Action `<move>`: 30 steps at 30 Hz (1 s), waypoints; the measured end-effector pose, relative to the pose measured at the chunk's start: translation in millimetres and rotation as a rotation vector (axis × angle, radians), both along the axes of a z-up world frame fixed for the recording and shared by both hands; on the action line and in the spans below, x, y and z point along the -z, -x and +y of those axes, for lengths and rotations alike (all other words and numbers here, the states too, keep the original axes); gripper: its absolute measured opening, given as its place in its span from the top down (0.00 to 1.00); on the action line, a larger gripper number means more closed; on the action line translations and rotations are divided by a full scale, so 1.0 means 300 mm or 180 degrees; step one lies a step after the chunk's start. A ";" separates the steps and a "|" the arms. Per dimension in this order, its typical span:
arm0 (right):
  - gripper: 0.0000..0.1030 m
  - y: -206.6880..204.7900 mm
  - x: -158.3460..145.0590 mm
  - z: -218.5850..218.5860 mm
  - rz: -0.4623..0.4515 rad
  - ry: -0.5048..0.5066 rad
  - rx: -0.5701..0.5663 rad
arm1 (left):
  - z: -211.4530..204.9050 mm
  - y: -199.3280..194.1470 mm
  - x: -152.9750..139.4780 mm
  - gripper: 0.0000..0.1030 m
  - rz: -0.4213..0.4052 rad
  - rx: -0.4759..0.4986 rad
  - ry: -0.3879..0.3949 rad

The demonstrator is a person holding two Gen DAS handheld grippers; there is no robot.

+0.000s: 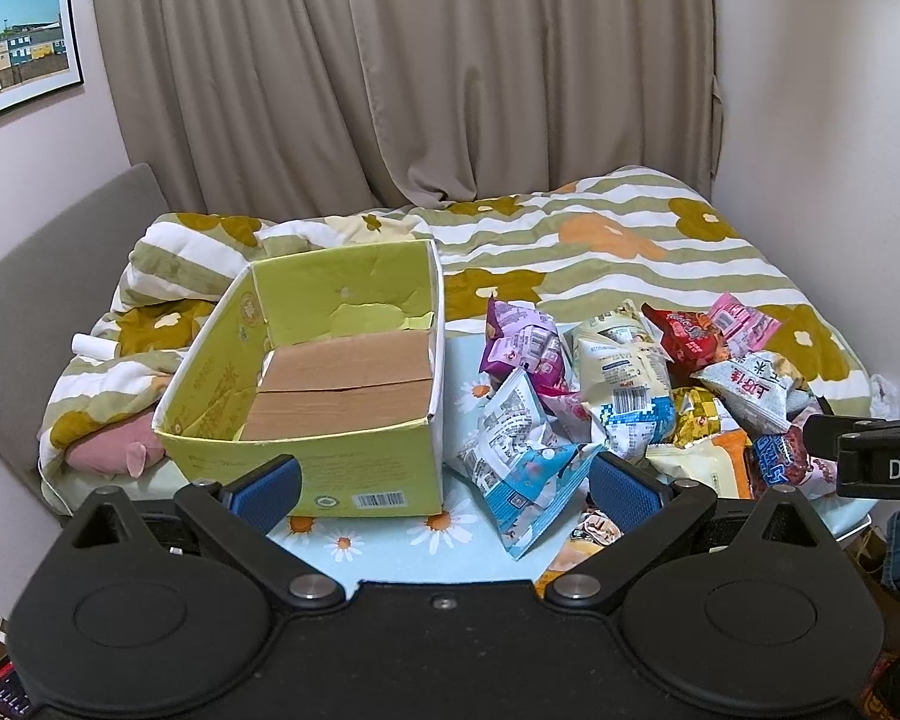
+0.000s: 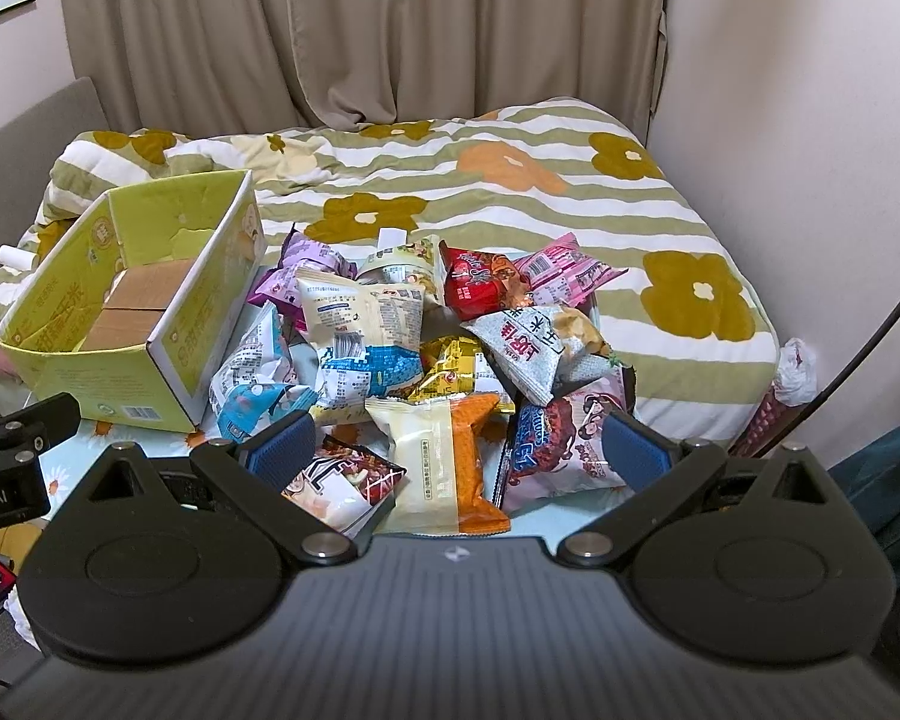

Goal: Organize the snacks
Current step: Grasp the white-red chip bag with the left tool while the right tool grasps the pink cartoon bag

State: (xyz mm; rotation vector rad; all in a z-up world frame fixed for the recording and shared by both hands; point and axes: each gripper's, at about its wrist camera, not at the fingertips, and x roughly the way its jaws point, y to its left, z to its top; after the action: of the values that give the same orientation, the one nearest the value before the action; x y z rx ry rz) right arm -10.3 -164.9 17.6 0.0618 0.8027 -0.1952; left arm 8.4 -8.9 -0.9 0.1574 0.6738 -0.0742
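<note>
The left hand-held gripper point(image 1: 444, 483) hovers low over the near edge of the light-blue daisy-print cloth point(image 1: 384, 531). Its blue-padded fingers point(image 1: 270, 489) are spread wide and grip nothing. The left finger sits in front of the yellow-green cardboard box point(image 1: 306, 444); the right finger sits in front of the nearest snack packets.

The right hand-held gripper point(image 2: 459, 447) hovers over the near side of the snack pile point(image 2: 426, 354). Its jaws are also wide apart and empty. Between its fingers lie a cream-and-orange packet point(image 2: 444, 468) and, just beside it to the right, a pink-and-blue packet point(image 2: 561, 450).

The box stands open-topped on the cloth, to the left of the pile. Its interior shows only the brown bottom flaps point(image 1: 342, 387); no snack is inside. The inner far wall has torn facing paper.

The snack pile lies just beside the right wall of the box. It includes a purple packet point(image 2: 306, 270), a red packet point(image 2: 486, 285), a pink packet point(image 2: 570, 270), a white-and-blue packet point(image 2: 366, 330) and a gold packet point(image 2: 450, 369), overlapping in no order.

Behind the cloth, a striped flower-print quilt point(image 2: 510, 204) covers the bed. Beige curtains point(image 2: 360, 30) hang behind the bed.
</note>
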 end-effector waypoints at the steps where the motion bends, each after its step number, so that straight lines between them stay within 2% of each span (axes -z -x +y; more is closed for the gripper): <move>1: 0.00 -0.013 0.007 -0.005 0.0004 -0.0003 0.0001 | 0.000 -0.002 0.000 0.00 -0.0001 0.0002 -0.0002; 9: 0.00 -0.016 0.006 -0.007 0.0012 -0.0004 0.0013 | -0.012 -0.024 0.002 0.00 0.0027 0.0053 -0.0007; 15: 0.00 -0.023 0.023 -0.043 0.0076 -0.0066 0.0093 | -0.022 -0.068 0.019 0.00 0.0171 0.0217 0.0032; 24: 0.00 -0.052 0.132 -0.125 0.0202 0.0023 0.0288 | -0.094 -0.153 0.187 0.00 0.0575 0.0801 0.0130; 30: 0.00 -0.084 0.224 -0.242 0.0254 -0.0031 0.0303 | -0.177 -0.202 0.280 0.00 0.0755 0.0935 0.0099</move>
State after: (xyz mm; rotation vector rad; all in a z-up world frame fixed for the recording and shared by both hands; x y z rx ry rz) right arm 15.0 -237.4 -49.6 0.1019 0.8810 -0.2853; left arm 69.0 -61.9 -84.8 0.2189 0.8821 -0.3899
